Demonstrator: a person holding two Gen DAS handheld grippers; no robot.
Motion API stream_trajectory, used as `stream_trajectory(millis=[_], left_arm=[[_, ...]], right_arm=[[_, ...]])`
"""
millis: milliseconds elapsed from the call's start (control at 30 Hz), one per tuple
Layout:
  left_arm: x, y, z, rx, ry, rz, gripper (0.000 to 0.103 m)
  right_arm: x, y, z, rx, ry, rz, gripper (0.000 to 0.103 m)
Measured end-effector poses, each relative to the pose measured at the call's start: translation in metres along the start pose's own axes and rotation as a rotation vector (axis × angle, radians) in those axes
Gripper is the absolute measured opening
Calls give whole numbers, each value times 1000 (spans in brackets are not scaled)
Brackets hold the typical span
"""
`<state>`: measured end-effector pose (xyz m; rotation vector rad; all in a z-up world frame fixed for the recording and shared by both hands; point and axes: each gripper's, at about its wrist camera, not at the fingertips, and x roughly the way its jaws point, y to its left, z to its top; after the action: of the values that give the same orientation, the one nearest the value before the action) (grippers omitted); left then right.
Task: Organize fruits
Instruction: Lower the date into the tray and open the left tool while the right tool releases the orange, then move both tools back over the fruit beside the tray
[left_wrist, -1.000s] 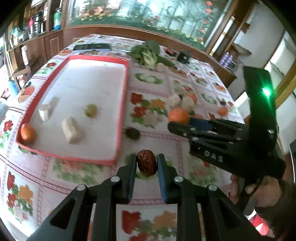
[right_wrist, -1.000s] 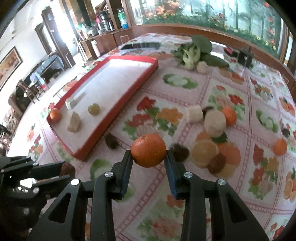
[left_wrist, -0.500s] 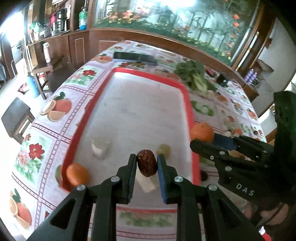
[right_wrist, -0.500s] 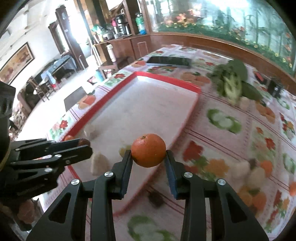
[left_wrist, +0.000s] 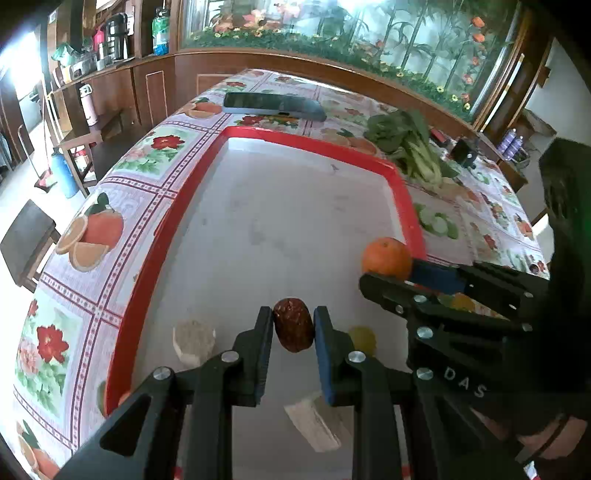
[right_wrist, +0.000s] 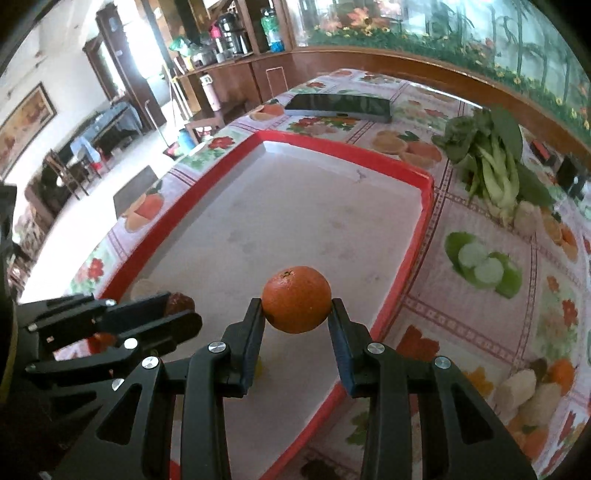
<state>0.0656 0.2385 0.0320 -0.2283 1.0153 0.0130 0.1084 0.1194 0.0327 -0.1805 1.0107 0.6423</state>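
Note:
My left gripper (left_wrist: 293, 325) is shut on a dark red date (left_wrist: 293, 324), held above the near part of the red-rimmed white tray (left_wrist: 258, 134). Beside it on the right, my right gripper (right_wrist: 296, 312) is shut on a tangerine (right_wrist: 296, 298) over the tray's (right_wrist: 343, 153) near right side. The tangerine (left_wrist: 386, 257) and right gripper (left_wrist: 391, 275) also show in the left wrist view. On the tray below lie a pale round piece (left_wrist: 194, 338), a pale wedge (left_wrist: 314, 424) and a yellow-green fruit (left_wrist: 364, 336), partly hidden by the fingers.
A dark phone (right_wrist: 338, 105) lies on the flowered tablecloth beyond the tray. Green leafy vegetables (right_wrist: 487, 162) sit right of the tray's far corner. More pale pieces and small orange fruit (right_wrist: 535, 384) lie on the cloth at the right. A table edge runs along the left.
Both grippers have moved left from over the tablecloth to above the tray, each keeping its fruit. The tray now fills the middle of both views.

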Motion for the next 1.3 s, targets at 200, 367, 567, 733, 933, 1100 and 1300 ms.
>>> stream_trajectory(millis=[200, 367, 567, 733, 933, 1100, 1300], left_arm=[[13, 5, 4, -6, 22, 20, 25], [18, 8, 2, -21, 41, 29, 25], [15, 10, 2, -37, 46, 44, 36], [6, 12, -2, -46, 35, 60, 47], [-12, 9, -7, -52, 2, 68, 55], [-25, 4, -15, -48, -17, 81, 55], [-35, 1, -28, -62, -19, 88, 56]], right_arm=[[11, 0, -1, -15, 30, -13, 34], [14, 1, -2, -30, 37, -24, 35], [12, 2, -4, -48, 47, -37, 35], [5, 7, -10, -63, 46, -47, 35], [-13, 9, -20, -53, 29, -46, 35], [-33, 8, -30, -36, -7, -29, 36], [-43, 12, -36, -27, -10, 21, 36]])
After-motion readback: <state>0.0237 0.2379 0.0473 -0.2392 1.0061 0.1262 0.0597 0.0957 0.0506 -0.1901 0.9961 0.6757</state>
